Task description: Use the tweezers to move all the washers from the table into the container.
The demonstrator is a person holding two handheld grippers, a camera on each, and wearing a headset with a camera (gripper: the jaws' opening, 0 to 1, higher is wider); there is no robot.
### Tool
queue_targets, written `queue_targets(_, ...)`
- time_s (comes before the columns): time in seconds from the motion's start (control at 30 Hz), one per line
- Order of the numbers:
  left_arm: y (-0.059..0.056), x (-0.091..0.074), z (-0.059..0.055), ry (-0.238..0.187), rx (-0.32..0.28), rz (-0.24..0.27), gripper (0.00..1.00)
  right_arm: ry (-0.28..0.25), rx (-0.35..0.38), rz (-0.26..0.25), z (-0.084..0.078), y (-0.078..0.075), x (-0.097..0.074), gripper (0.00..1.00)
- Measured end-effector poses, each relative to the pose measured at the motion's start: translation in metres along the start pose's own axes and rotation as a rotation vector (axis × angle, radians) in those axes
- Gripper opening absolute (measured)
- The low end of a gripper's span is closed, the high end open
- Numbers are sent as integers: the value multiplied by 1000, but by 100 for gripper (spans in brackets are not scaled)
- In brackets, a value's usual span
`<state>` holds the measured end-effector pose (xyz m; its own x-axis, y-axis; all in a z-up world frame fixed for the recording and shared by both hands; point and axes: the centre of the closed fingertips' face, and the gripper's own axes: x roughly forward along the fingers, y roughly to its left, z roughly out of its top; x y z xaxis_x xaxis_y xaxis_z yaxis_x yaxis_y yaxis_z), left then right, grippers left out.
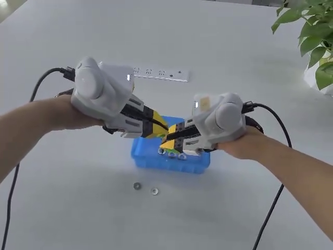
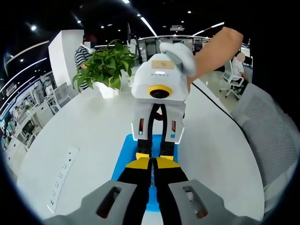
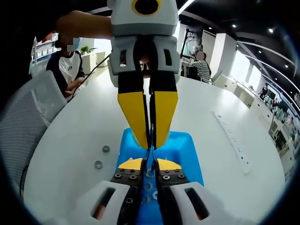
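Note:
Both grippers meet tip to tip above the blue container. My left gripper comes in from the left and my right gripper from the right. In the right gripper view a thin dark pair of tweezers runs between my right gripper's yellow-tipped jaws and the left gripper's yellow jaws. Both pairs of jaws look shut on it. Several washers lie inside the container. Two washers rest on the table in front of it.
A white power strip lies behind the grippers. A potted plant stands at the far right. Cables trail from both grippers over the white table. A mesh chair and people are beyond the table's edge.

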<state>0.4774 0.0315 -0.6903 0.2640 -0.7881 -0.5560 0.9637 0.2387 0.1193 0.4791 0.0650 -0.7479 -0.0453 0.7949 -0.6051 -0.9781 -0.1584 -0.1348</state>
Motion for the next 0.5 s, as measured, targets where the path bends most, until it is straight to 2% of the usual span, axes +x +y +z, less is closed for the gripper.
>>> queue_targets(0.2,1,-3,7,0,14,10,5,-12,2,-23,6,-3,-6,13)
queue_targets(0.5,1,-13,19,-12,7,30,5,-11,11,-55,10,3,-20,19)
